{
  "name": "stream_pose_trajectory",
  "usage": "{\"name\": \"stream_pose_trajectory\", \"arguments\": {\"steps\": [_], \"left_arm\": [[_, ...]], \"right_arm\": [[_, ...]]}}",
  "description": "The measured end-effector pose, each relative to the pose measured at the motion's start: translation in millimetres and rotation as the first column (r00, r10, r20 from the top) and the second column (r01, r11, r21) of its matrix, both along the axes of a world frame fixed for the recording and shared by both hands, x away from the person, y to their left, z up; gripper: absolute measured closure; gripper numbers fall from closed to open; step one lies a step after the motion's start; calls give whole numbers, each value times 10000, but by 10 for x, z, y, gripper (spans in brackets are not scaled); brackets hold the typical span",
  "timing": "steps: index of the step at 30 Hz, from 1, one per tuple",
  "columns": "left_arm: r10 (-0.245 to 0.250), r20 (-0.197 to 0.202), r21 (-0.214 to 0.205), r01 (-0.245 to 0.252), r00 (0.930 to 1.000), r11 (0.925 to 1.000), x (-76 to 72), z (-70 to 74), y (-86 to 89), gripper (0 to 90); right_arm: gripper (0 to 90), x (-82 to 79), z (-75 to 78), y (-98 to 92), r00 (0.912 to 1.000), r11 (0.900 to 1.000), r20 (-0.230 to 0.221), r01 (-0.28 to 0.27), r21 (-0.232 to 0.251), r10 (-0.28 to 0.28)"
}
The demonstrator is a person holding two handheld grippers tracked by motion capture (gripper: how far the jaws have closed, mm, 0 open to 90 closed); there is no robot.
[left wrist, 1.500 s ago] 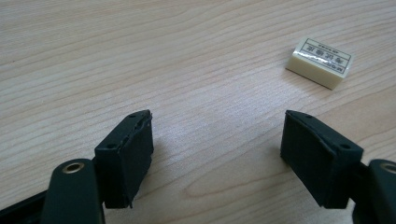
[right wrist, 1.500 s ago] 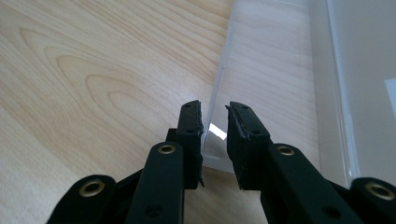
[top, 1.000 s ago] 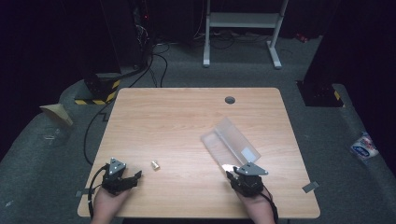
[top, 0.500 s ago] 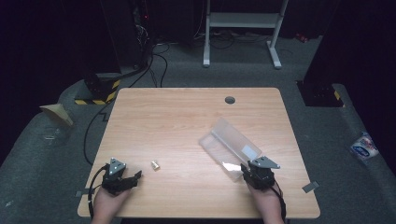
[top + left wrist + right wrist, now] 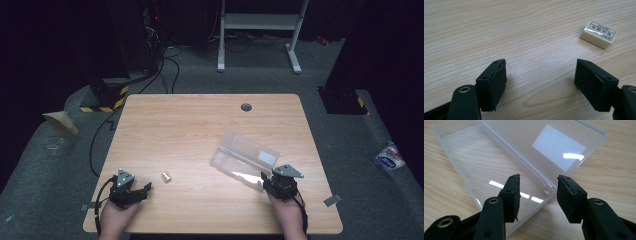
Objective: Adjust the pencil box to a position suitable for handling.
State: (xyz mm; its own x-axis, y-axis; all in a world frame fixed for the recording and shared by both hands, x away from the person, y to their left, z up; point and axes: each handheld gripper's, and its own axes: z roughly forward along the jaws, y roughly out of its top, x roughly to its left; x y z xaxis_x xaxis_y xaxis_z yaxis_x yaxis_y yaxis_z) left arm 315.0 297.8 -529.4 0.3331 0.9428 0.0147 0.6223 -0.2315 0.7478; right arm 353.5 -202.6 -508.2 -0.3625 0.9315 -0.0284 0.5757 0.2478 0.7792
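From the high view, your left gripper [image 5: 141,191] rests near the front left corner of the table [image 5: 200,125], jaws pointing toward the small eraser [image 5: 166,176], which lies just beyond them and a little toward the clear plastic case [image 5: 243,159]. That case lies open on the right half of the table, well apart from the eraser, its lid tilted up on the far side. Your right gripper [image 5: 264,181] sits at the case's near right corner, close to the front edge of the table.

In the left gripper view, your jaws stand wide apart with nothing between them but bare wood. The eraser [image 5: 598,34], cream with a printed label on top, lies flat ahead of the right-hand jaw, clear of both pads [image 5: 494,82].

In the right gripper view, your jaws have just been opening and now stand partly apart. The near corner of the case [image 5: 506,167] lies below and between them, but the pads [image 5: 512,195] do not press on it, so you have hold of nothing. The case's shallow tray lies flat on the wood; its lid, bearing a white label [image 5: 559,147], leans back beyond the hinge.
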Motion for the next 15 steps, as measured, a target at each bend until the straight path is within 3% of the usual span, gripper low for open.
{"name": "stream_pose_trajectory", "arguments": {"steps": [6,15], "left_arm": [[-5,27,-46,5,10000,10000,-1,-1,-4,267],[36,19,-38,-36,10000,10000,-8,-1,-8,268]], "right_arm": [[512,-70,13,85,9999,9999,-62,122,-34,-123],[550,-9,16,107,9996,9999,-267,91,-58,-92]]}}
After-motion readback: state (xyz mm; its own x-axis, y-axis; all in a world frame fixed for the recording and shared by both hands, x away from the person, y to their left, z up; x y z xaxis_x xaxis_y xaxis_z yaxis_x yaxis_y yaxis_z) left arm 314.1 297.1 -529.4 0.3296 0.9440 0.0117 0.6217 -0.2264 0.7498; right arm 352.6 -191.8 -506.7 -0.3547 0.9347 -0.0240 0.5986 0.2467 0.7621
